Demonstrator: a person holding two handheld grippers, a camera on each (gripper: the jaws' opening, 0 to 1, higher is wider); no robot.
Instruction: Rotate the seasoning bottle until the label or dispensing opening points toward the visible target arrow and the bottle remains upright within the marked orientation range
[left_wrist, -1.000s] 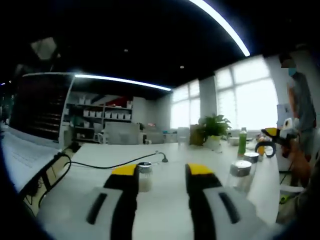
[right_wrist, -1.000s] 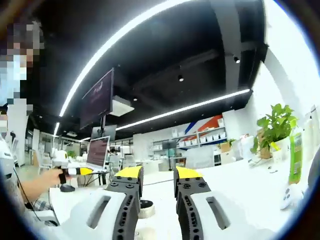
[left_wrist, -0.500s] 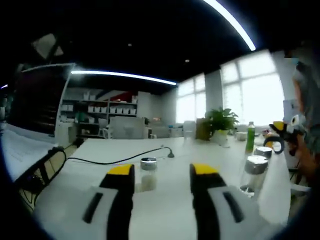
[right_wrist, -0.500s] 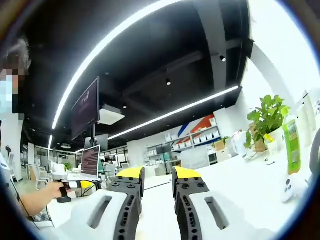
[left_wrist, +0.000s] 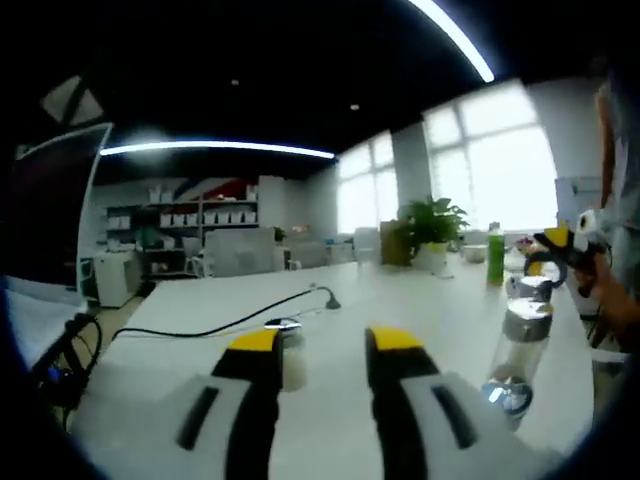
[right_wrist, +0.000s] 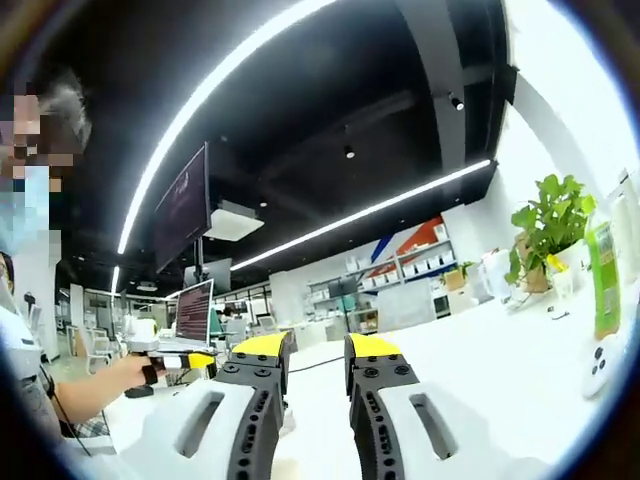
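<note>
Both grippers, left gripper (left_wrist: 322, 345) and right gripper (right_wrist: 316, 348), fingers parted, empty; glass seasoning bottle (left_wrist: 290, 355) (metal-capped, possibly) upright on smooth white table (left_wrist: 200, 310).

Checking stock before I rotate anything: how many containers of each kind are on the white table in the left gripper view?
Short jar with metal lid: 1
Tall clear bottles with metal caps: 2
Green bottle: 1
Total: 4

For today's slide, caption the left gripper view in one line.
Open tongs hover over a white table, a small jar between them, a capped bottle to the right.
</note>
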